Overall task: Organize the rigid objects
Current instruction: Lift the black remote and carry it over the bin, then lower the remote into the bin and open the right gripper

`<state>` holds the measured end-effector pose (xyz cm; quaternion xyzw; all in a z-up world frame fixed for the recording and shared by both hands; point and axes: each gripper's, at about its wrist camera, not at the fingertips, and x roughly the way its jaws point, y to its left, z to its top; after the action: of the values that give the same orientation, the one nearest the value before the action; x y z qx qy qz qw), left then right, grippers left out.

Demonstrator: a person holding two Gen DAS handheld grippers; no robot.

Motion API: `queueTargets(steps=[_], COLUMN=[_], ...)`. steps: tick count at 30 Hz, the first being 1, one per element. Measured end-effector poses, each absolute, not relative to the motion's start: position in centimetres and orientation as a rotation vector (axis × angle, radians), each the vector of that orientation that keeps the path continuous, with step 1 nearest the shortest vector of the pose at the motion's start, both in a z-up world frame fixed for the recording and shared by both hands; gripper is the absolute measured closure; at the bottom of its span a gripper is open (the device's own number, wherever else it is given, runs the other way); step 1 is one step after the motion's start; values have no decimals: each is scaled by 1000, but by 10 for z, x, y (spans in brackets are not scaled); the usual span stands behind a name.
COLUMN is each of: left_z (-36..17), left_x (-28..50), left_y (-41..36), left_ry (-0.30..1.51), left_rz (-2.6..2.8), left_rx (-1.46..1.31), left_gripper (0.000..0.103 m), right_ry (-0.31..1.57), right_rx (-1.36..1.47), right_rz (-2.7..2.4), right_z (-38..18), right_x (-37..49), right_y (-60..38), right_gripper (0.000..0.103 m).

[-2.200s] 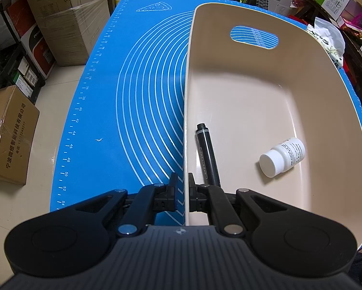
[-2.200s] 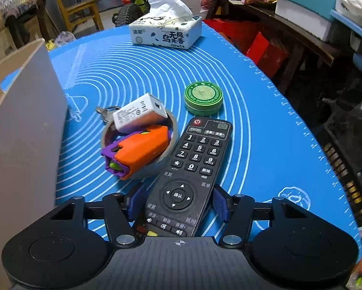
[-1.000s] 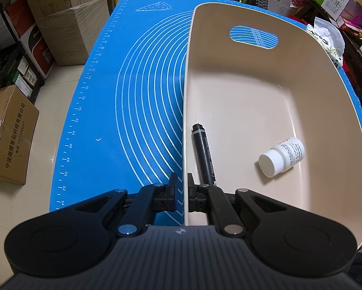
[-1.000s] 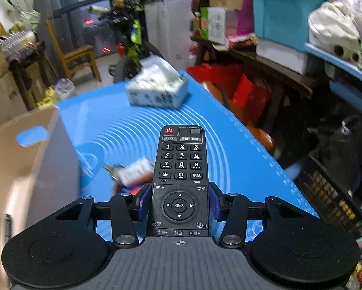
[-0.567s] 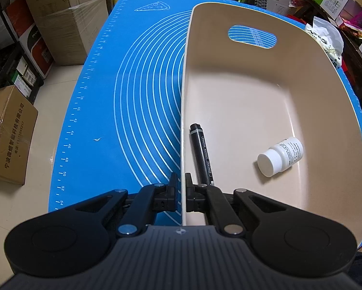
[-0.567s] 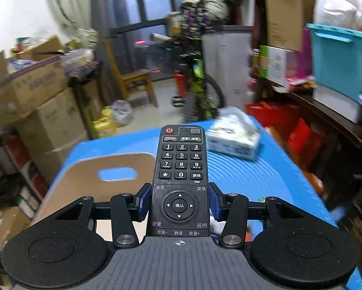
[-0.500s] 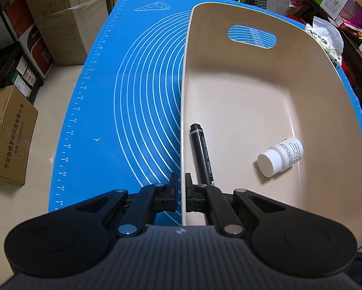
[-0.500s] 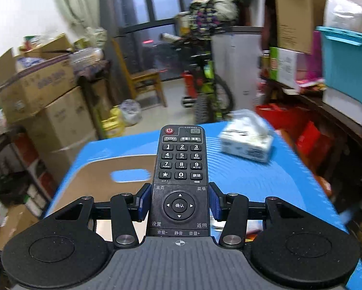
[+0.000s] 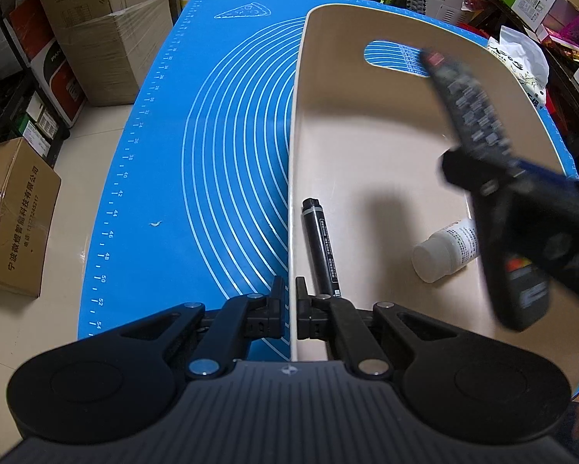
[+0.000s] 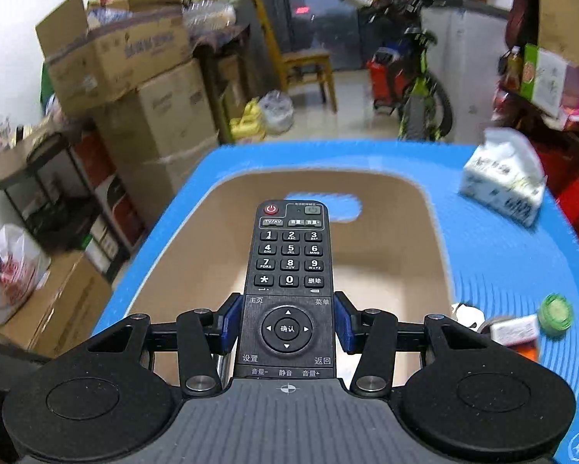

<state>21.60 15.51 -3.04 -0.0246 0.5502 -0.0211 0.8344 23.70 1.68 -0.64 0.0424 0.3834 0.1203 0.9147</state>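
Observation:
My right gripper (image 10: 287, 326) is shut on a black remote control (image 10: 288, 270), its blue pads pressing both long sides. It holds the remote in the air above the beige bin (image 10: 370, 263). In the left wrist view the same remote (image 9: 471, 116) appears blurred over the bin's right half, with the right gripper (image 9: 521, 212) around it. My left gripper (image 9: 289, 301) is shut on the near left wall of the bin (image 9: 295, 154). Inside the bin lie a black marker (image 9: 322, 247) and a white pill bottle (image 9: 444, 249), partly hidden by the remote.
The bin stands on a blue mat (image 9: 212, 154). To its right on the mat are a tissue box (image 10: 502, 181), a green round tin (image 10: 556, 311) and a white charger (image 10: 515, 328). Cardboard boxes (image 10: 142, 89), a chair (image 10: 301, 58) and a bicycle (image 10: 421, 89) stand beyond the table.
My right gripper has carried the remote up off the mat and leftward over the bin, entering the left wrist view. The left gripper has stayed shut on the bin wall.

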Motion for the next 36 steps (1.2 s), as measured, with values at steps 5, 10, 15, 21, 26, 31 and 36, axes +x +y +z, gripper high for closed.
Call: queueTargets(steps=[5,10,15,21,26,31,36], left_z=[-30,-30,-30,-30,-30,-30,-30], left_x=[217,217,217,217,217,217,217], left_y=[155,156,156,155,156,156,156], left_ry=[1165,1165,1165,1165,1165,1165,1165], left_rz=[-46,-46,-46,-46,-46,-47,-47], left_rx=[-53,-49,-49,-49,-49,-50,-50], left_gripper=[98,98,98,98,99,99,99], right_ry=[866,958,1062,1082,1031,934,831], right_rx=[38,20,21,56,89,96,125], right_rz=[258,276,297,295,292,283,239], right_z=[-25,-37,-46,-49,-35,-9,20], right_x=[242,248,257,255,248,237,231], right_y=[28,31,34,26,13,-8,-37], right_gripper=[48,48,48,48,37,33,29])
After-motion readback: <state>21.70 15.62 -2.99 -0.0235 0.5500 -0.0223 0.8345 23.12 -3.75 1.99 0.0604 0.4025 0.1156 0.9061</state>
